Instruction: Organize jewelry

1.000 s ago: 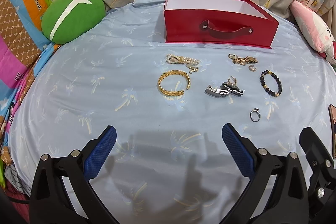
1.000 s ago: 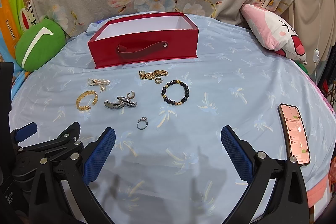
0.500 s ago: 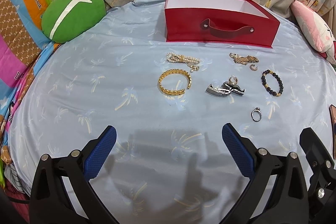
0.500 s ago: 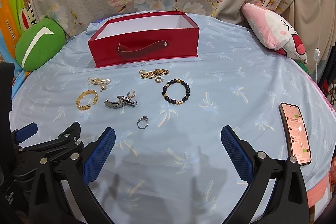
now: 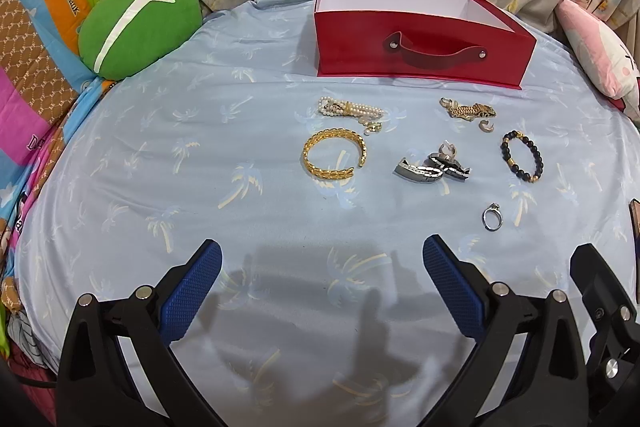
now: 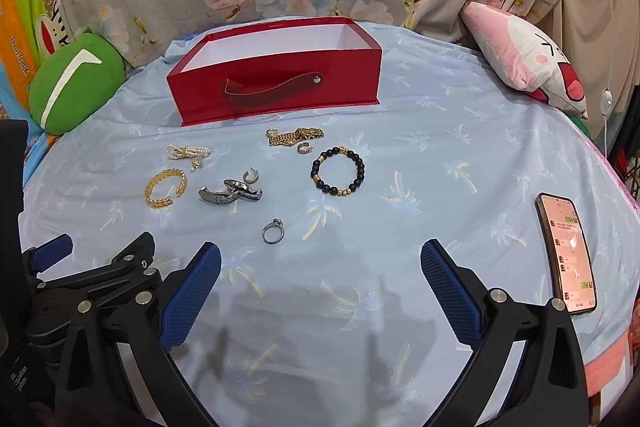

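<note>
1. Left gripper [image 5: 322, 259] hovered low over the pale blue palm-print sheet [image 5: 168, 163], jaws spread wide, nothing between the blue pads.
2. Right gripper [image 6: 320, 261] likewise splayed wide and empty, just beside the left one; part of the left gripper's frame showed at the lower left of the right wrist view.
3. Red box [image 5: 420, 51] sat at the far side of the sheet, open-topped, white inside, strap handle facing the grippers. What could be seen of its interior held nothing.
4. All jewelry lay on the sheet between box and grippers:
   - pearl strand [image 5: 350, 110] nearest the box, on the left;
   - gold cuff bracelet [image 5: 334, 154] just in front of the pearls;
   - silver and dark metal band [image 5: 432, 169] right of the cuff, a small hoop earring [image 6: 251, 175] touching or nearly touching its far side;
   - gold chain bracelet [image 5: 468, 111] near the box on the right, a small ring-like piece just beside it;
   - black bead bracelet [image 6: 338, 174] in front of the gold chain;
   - silver ring [image 6: 273, 231] closest to the grippers, apart from the rest.
5. Phone [image 6: 566, 253] lay screen up, lit, well to the right.
6. Green cushion [image 5: 138, 27] at far left edge; pink cushion [image 6: 524, 65] at far right.
</note>
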The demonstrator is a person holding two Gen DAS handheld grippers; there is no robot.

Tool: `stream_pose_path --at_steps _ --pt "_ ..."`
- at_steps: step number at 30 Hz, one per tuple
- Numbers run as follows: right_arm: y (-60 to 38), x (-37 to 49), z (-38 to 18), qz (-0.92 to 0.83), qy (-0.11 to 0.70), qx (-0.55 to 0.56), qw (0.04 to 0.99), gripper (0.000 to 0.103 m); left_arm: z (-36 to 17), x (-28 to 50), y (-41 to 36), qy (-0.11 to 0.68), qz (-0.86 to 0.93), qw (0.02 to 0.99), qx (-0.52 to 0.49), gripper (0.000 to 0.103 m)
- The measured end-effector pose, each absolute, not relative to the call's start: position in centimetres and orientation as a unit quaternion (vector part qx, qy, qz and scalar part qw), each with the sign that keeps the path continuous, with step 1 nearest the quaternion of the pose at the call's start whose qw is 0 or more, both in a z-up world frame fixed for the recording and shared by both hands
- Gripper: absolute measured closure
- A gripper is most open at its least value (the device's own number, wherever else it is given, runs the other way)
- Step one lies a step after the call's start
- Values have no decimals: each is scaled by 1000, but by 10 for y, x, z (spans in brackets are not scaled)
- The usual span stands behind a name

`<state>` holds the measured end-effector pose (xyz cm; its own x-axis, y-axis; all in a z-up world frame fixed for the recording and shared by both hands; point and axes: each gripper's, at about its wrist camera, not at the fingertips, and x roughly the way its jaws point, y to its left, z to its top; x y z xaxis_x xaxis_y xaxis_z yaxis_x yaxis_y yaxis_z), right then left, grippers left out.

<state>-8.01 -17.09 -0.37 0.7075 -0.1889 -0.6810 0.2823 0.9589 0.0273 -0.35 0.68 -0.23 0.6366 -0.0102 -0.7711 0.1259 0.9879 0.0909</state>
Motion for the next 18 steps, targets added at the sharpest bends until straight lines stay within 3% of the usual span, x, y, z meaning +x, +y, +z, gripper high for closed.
stream_pose_path --at_steps 18 --pt "-170 -71 -15 -119 372 69 918 5 -11 4 8 435 -40 897 63 5"
